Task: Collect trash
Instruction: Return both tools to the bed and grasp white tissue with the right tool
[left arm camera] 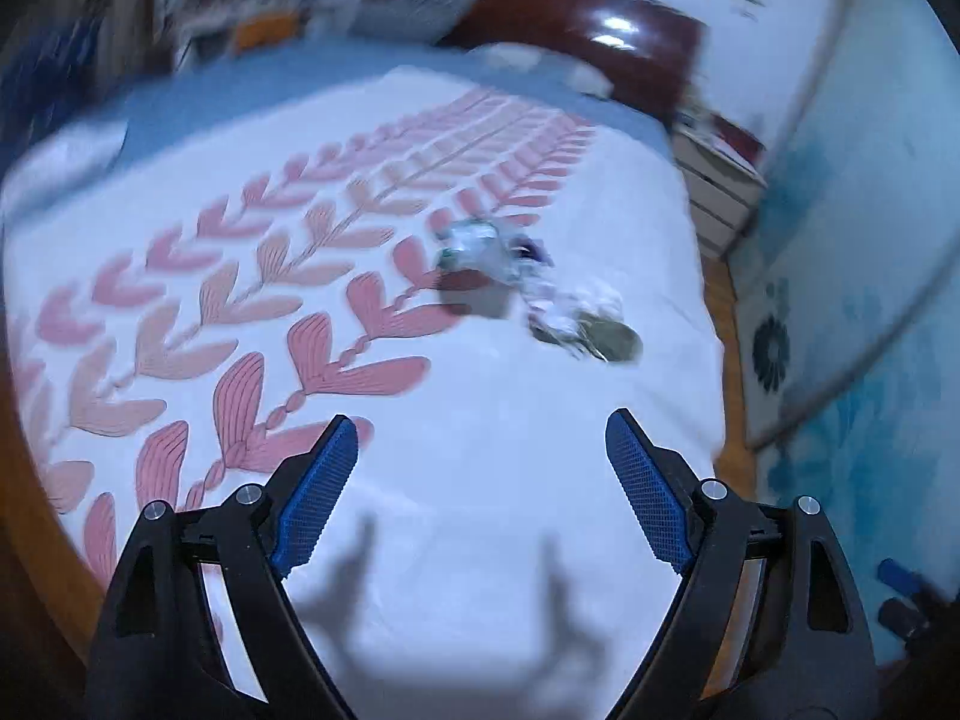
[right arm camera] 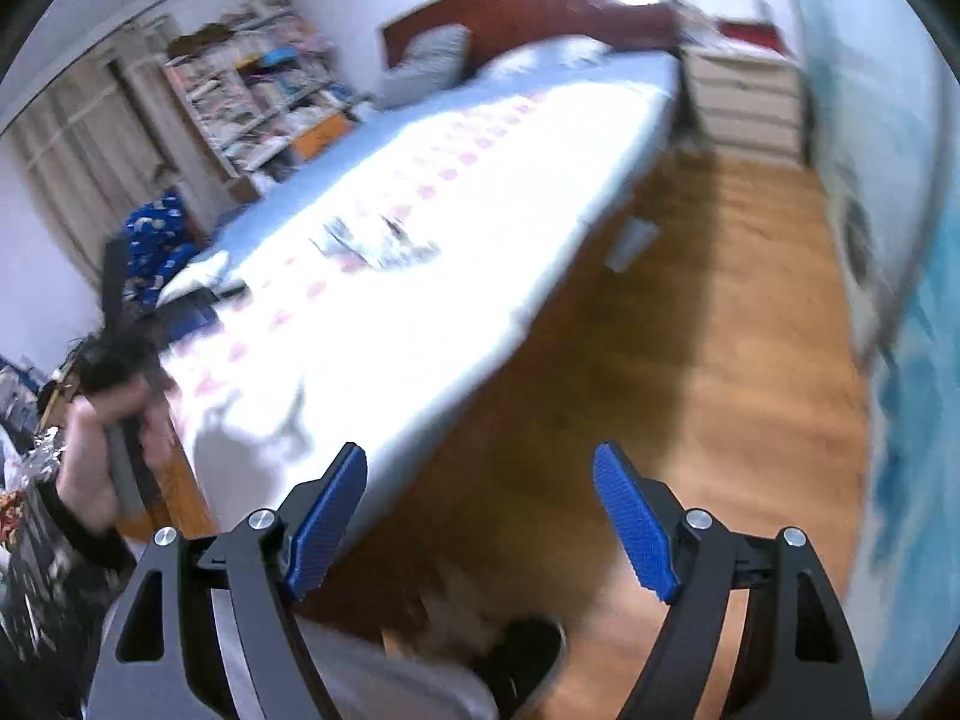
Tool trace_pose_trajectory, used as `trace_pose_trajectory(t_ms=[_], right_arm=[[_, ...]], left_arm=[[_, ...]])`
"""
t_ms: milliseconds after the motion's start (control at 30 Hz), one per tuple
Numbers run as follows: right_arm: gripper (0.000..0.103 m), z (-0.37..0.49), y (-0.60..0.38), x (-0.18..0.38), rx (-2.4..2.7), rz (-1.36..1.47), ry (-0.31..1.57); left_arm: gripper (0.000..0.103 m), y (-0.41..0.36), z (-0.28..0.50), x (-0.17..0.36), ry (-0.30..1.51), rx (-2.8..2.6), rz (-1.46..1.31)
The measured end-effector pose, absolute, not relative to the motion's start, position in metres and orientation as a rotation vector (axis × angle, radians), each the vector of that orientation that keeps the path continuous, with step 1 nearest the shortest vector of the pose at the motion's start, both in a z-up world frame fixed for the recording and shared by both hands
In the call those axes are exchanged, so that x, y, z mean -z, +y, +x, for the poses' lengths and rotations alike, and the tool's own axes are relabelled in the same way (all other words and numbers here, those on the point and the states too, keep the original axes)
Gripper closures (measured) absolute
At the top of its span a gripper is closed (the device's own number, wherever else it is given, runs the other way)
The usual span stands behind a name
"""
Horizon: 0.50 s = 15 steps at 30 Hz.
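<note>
While both views smear, my left claw [left arm camera: 480, 480] gapes empty over the bed [left arm camera: 420, 420], aimed at the crumpled trash [left arm camera: 528, 288] centre-right. My right claw [right arm camera: 480, 510], spread and empty too, hangs off the bed's edge above the floor [right arm camera: 720, 360], ready to assist.

Both views are smeared by motion blur, while the near fingers [left arm camera: 318, 498] are rendered sharp. The bed cover [right arm camera: 384, 312] is blown out to white in the right wrist view. Glare is seen on the headboard [left arm camera: 612, 30]. Finger shadows [left arm camera: 342, 594] are cast forward. Edges are bent by fisheye distortion.
</note>
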State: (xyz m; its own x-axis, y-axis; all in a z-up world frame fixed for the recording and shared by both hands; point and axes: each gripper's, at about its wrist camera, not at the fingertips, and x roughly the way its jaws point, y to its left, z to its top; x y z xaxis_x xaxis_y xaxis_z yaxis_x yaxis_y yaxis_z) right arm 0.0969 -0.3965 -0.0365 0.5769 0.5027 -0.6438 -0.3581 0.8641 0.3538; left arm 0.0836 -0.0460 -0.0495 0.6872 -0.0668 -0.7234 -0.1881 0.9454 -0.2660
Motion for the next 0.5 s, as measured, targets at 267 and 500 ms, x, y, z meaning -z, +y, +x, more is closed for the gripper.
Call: trace_pose_trajectory(t_ms=[267, 500], right_arm=[[0.028, 0.259, -0.28, 0.013, -0.557, 0.156, 0.795], [0.033, 0.374, -0.215, 0.061, -0.481, 0.13, 0.91]], left_arm=[[0.019, -0.028, 0.166, 0.062, 0.811, -0.054, -0.364], [0.019, 0.002, 0.177, 0.085, 0.887, -0.049, -0.521]])
